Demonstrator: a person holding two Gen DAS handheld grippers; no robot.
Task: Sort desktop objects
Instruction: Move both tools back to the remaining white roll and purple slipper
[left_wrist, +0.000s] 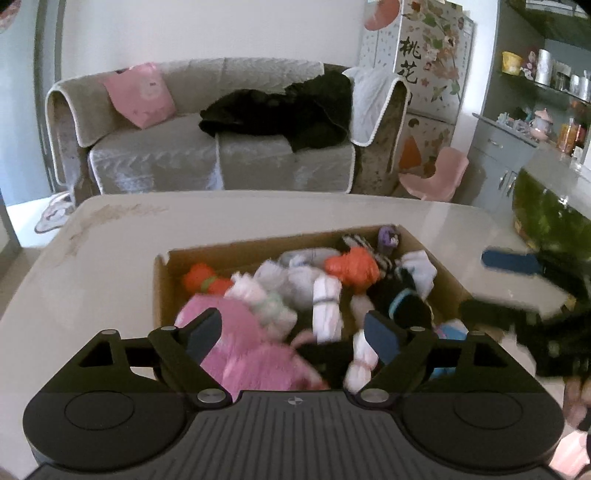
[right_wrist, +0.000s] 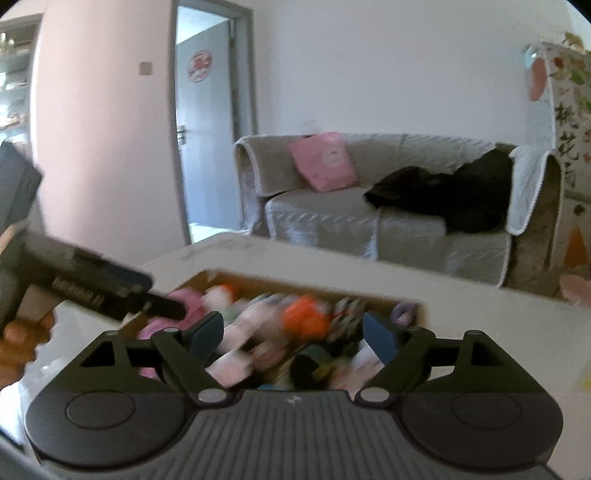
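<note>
An open cardboard box (left_wrist: 258, 245) sits on the pale table (left_wrist: 110, 258), filled with several rolled sock bundles: a pink one (left_wrist: 236, 339) nearest, an orange one (left_wrist: 354, 266), a white one (left_wrist: 325, 306) and a black one with a blue band (left_wrist: 402, 302). My left gripper (left_wrist: 291, 328) hangs open above the box's near side with nothing pinched between its blue pads. At the right of this view my right gripper (left_wrist: 495, 286) also stands open beside the box. In the blurred right wrist view the right gripper (right_wrist: 291, 332) is open over the box (right_wrist: 295, 286), with the left gripper (right_wrist: 147, 291) at the left.
A grey sofa (left_wrist: 221, 155) with a pink cushion and dark clothing stands behind the table. A pink chair (left_wrist: 436, 173) and a grey counter (left_wrist: 554, 166) with jars are at the right. A person's hand (right_wrist: 22, 343) holds the left gripper's handle.
</note>
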